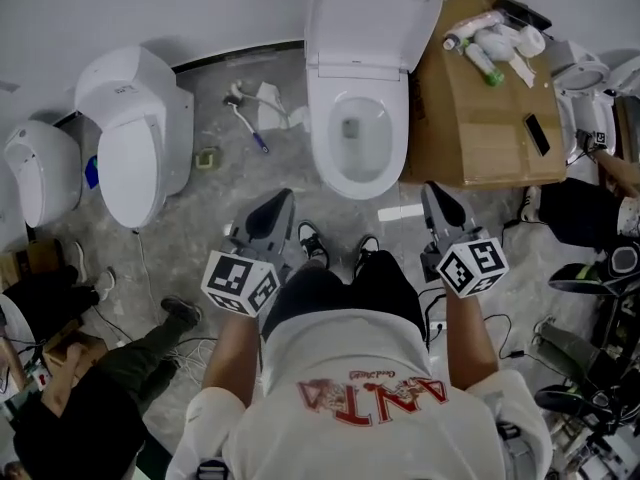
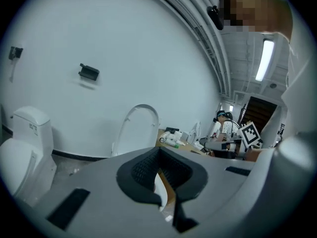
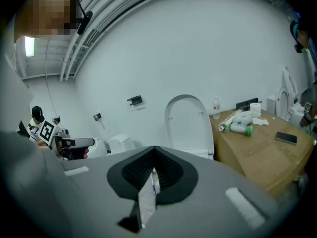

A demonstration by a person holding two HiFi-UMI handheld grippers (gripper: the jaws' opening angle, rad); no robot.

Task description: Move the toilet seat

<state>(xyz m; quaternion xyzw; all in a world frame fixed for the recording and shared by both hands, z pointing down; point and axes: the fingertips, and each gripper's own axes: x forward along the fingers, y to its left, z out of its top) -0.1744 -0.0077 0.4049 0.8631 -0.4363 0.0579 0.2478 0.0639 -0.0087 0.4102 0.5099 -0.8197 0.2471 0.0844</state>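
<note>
In the head view a white toilet [image 1: 358,133] stands against the far wall. Its lid and seat [image 1: 372,18] are raised upright, so the bowl is uncovered. My left gripper [image 1: 281,204] hangs in front of the bowl's left side and my right gripper [image 1: 436,198] in front of its right side. Both are short of the toilet, shut and with nothing in them. The left gripper view shows the closed left gripper [image 2: 159,155] with the raised lid [image 2: 138,128] behind it. The right gripper view shows the closed right gripper [image 3: 154,157] below the raised lid [image 3: 187,123].
A cardboard box [image 1: 480,118] right of the toilet carries bottles, tissue and a phone. A second toilet [image 1: 135,133] stands at the left, with a brush [image 1: 250,123] on the floor between them. A seated person [image 1: 90,368] and cables are at lower left, gear at the right.
</note>
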